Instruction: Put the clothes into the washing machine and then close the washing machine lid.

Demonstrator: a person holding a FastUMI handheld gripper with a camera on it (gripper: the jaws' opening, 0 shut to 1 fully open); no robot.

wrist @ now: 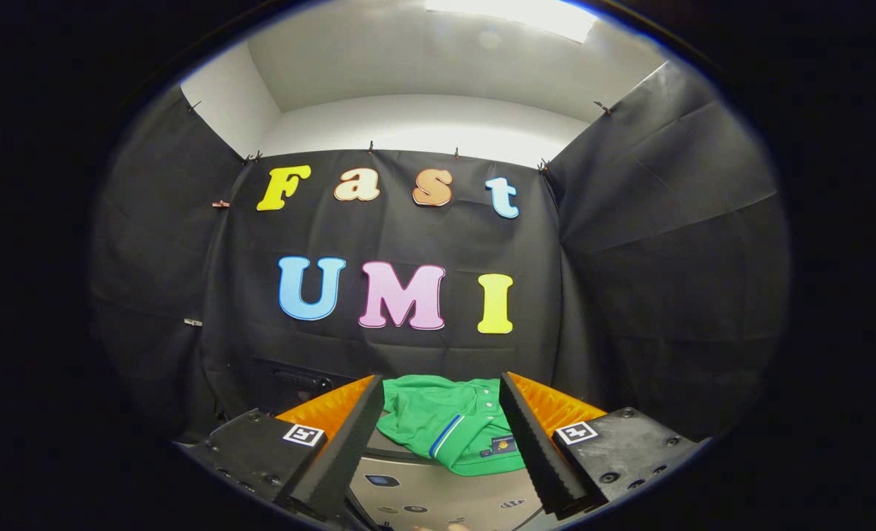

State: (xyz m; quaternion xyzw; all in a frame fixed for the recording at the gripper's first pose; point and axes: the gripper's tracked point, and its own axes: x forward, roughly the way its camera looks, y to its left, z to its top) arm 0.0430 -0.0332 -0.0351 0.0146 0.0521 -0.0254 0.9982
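Shirt [449,428], green, collared, with striped trim and a small sewn patch; crumpled in a heap on the grey top of the washer [438,494], just ahead of the fingers and seen in the gap between them. Gripper [444,435]: fingers spread wide, one to each side of the heap, touching nothing; released, holding nothing. The spread suits a loose pile, leaving room to close on a thick fold. Heap lies centred between the fingers, so the approach appears lined up for a straight reach. Washer: only a strip of its panel shows, with small printed marks; whether the lid stands open cannot be told. Task stage, by judgement: first pick-up not yet made; loading and lid both outstanding.
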